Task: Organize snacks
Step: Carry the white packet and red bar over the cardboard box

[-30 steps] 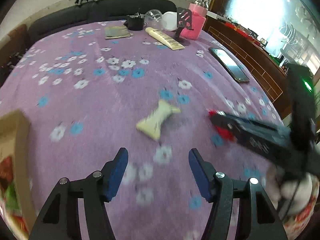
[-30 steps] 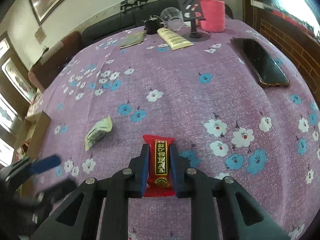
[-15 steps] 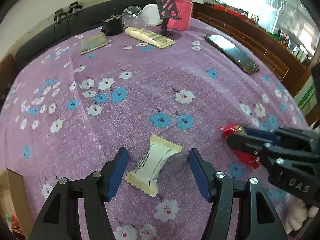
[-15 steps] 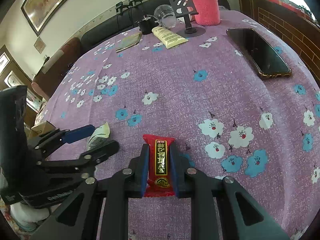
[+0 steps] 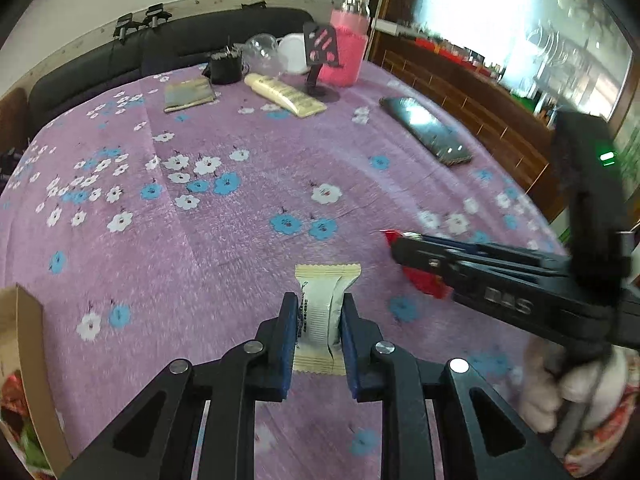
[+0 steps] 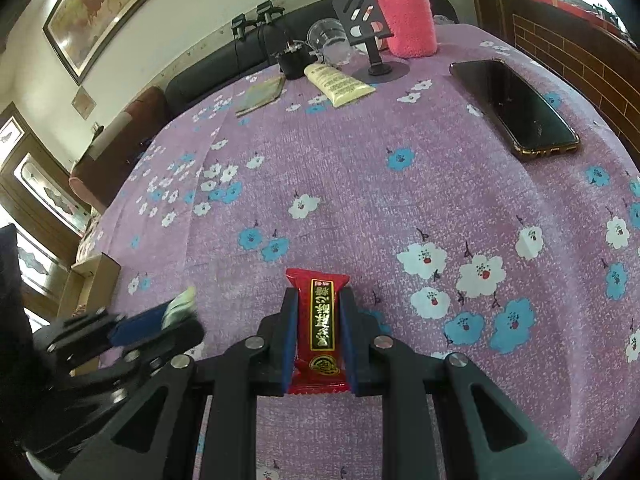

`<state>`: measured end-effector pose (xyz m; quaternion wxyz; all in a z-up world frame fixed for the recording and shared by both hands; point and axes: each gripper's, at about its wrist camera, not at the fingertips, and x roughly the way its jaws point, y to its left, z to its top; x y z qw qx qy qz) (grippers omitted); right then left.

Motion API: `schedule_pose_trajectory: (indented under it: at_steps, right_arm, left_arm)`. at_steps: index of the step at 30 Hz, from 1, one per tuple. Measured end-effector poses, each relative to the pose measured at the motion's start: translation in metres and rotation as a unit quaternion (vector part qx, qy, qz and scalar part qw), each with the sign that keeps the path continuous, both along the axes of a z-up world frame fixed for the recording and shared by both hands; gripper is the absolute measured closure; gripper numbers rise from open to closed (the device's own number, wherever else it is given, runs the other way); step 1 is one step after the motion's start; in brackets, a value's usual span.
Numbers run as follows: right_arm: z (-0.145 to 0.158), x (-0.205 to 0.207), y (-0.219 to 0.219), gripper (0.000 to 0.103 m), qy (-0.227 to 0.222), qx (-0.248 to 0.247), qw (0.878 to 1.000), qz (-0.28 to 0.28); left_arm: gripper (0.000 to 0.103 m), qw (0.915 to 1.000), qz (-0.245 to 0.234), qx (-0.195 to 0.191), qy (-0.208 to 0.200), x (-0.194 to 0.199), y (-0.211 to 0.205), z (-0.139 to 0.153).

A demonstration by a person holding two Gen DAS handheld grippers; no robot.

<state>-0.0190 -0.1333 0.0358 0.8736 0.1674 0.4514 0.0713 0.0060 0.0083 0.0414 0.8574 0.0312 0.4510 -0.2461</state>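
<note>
While pinched, cream snack packet [image 5: 320, 312]

I see a table under a purple flowered cloth [image 5: 240, 240]; on it lie a phone [image 5: 426, 130], tube [image 5: 284, 94], booklet [image 5: 188, 94] and stand [image 5: 320, 88].

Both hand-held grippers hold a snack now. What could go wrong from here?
1. The left hand-held gripper pinches the cream snack packet across its soft middle; it may get crushed.
2. The right hand-held gripper, shut on the red snack bar, is close beside the left; they could collide near the cardboard box.
</note>
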Motion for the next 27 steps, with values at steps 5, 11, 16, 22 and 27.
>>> schedule_pose_trajectory:
  at_steps: [5,11,16,22,27]
  right_arm:
    - [0.001,0.000,0.000,0.085,-0.006,0.005,1.000,-0.002]
    - [0.005,-0.002,0.000,0.085,-0.020,0.019,1.000,0.002]
    - [0.010,-0.006,0.005,0.085,-0.041,0.034,0.998,0.019]
    - [0.010,-0.010,0.015,0.085,-0.054,0.026,0.998,0.029]
    - [0.009,-0.012,0.022,0.085,-0.060,0.010,0.998,0.029]
  left_arm:
    - [0.083,0.9992,0.014,-0.033,-0.015,-0.021,0.017,0.021]
    - [0.083,0.9978,0.037,-0.048,-0.028,-0.036,0.037,0.032]
    - [0.083,0.9944,0.075,-0.057,-0.048,-0.057,0.069,0.043]
    - [0.083,0.9862,0.139,-0.063,-0.064,-0.089,0.125,0.049]
    - [0.082,0.9696,0.214,-0.081,-0.086,-0.127,0.194,0.055]
